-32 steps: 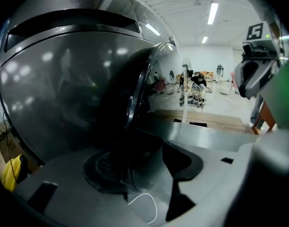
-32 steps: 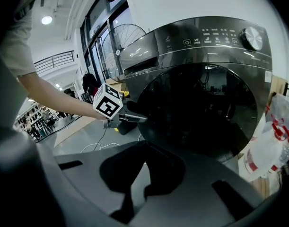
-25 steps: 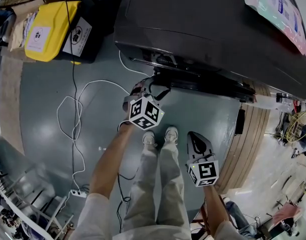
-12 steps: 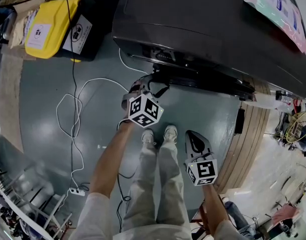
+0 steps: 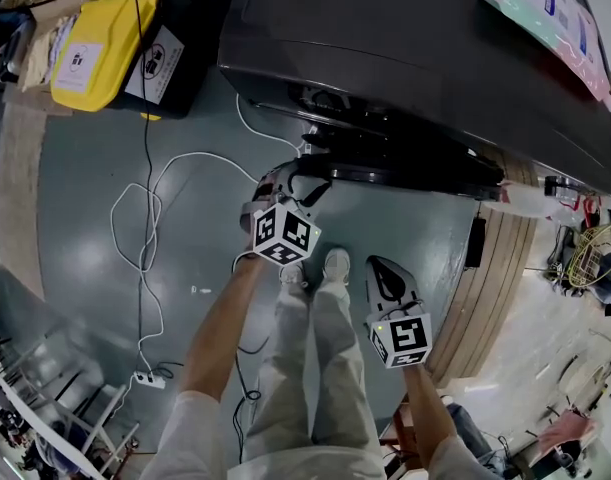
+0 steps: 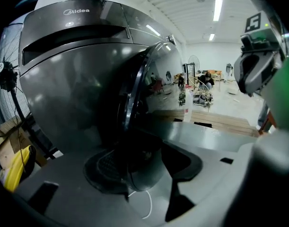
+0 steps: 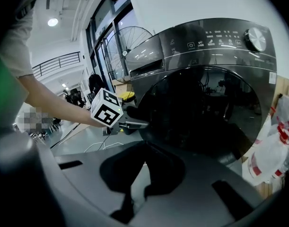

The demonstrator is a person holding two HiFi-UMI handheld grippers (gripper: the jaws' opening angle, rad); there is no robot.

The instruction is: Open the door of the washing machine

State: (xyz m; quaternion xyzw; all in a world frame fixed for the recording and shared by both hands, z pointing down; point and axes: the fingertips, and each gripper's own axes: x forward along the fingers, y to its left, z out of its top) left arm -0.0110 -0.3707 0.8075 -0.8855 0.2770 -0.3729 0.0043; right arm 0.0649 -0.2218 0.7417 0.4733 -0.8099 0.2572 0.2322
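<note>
**dan_k:** Where's the door at, and how would you handle it?

**mo:** The washing machine (image 5: 415, 58) is right in front of the person's feet. Its round door (image 6: 144, 103) sits low on the front and looks already cracked open, because the left gripper view shows a dark gap behind the shiny rim. I'd guess it's stiff and fairly heavy, a glass bowl in a hard ring, so it won't flex. It'll just swing on its hinge. The rim is glossy and probably slippery. The best place to grab is the free edge, as far from the hinge as possible, and the pull should follow the arc.

**dan_k:** And the grippers?

**mo:** The left gripper (image 5: 293, 176) is on that free edge. Its fingers (image 6: 107, 164) are spread wide with the rim between them, and it looks to me like they're clamped on it. The right gripper (image 5: 385, 273) hangs back near the person's shoes, well clear of the machine. Its fingers are pressed together with nothing in them.

**dan_k:** Anything you can't make out?

**mo:** Plenty.
- From the head view, the machine's top covers most of the door.
- I can't see the hinge or the latch in any view. I'm only assuming the hinge is on the far side from the left gripper.
- The glass is so dark that the drum is a blur of reflections.
- I can't tell how firmly the far finger is biting.
- There's a white cable (image 5: 145, 238) looped on the floor nearby, so watch your feet.
</note>
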